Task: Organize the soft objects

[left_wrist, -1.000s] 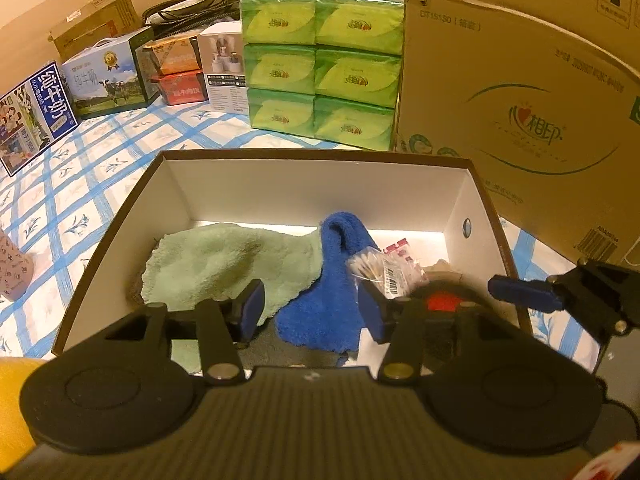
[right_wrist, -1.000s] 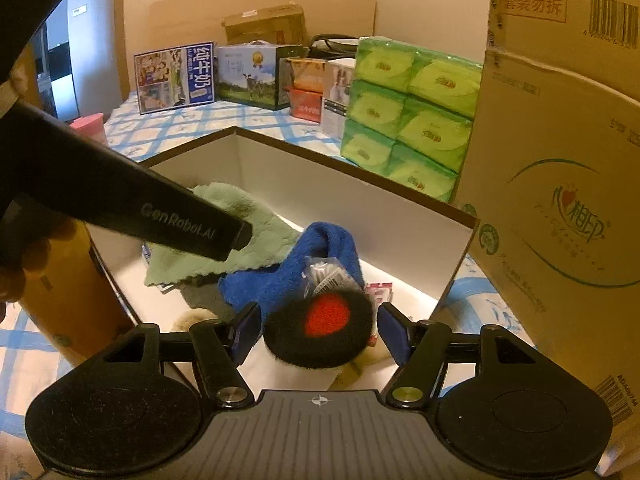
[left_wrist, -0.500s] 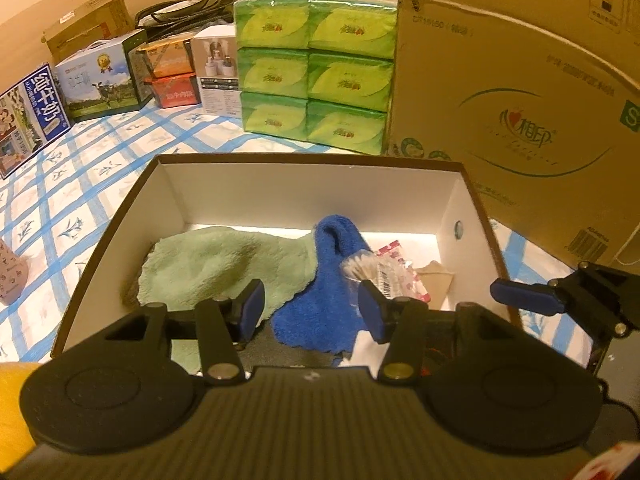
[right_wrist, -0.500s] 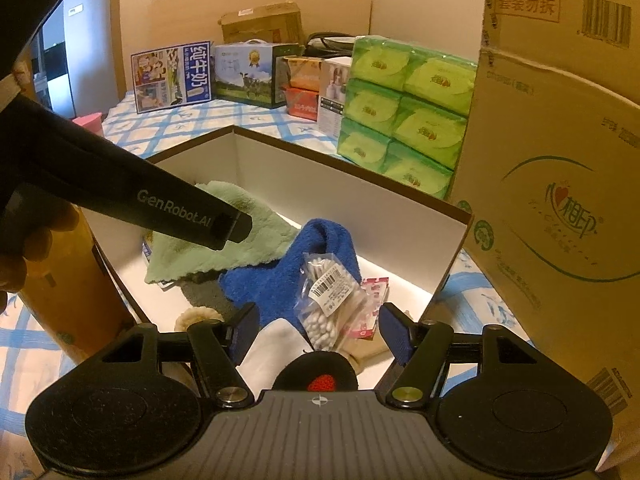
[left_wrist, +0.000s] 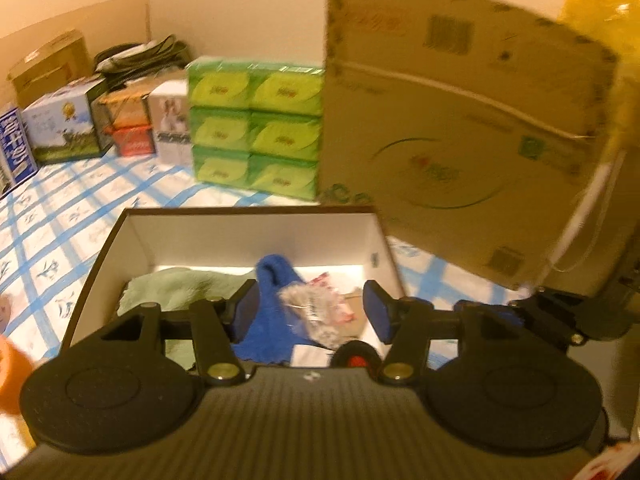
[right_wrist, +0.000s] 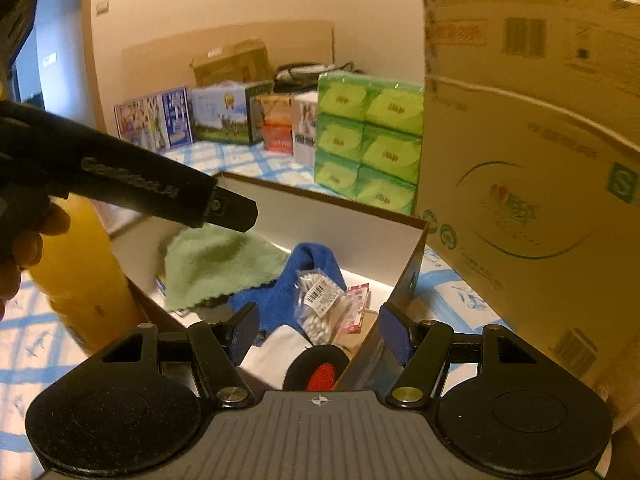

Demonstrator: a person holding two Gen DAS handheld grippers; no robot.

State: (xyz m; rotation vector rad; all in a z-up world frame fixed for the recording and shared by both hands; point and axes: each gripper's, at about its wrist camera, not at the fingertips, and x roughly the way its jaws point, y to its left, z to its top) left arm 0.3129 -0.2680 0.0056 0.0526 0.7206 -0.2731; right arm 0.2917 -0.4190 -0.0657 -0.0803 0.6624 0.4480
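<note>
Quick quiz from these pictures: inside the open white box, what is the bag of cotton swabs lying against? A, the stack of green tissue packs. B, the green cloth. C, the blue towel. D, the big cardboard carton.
C: the bag of cotton swabs rests against the blue towel, while the green cloth lies to the towel's other side in the box.

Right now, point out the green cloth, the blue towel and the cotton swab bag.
green cloth (right_wrist: 216, 264), right wrist view, middle of its fuzzy top.
blue towel (right_wrist: 316, 258), right wrist view, its raised upper fold.
cotton swab bag (right_wrist: 318, 304), right wrist view, by the barcode label.
</note>
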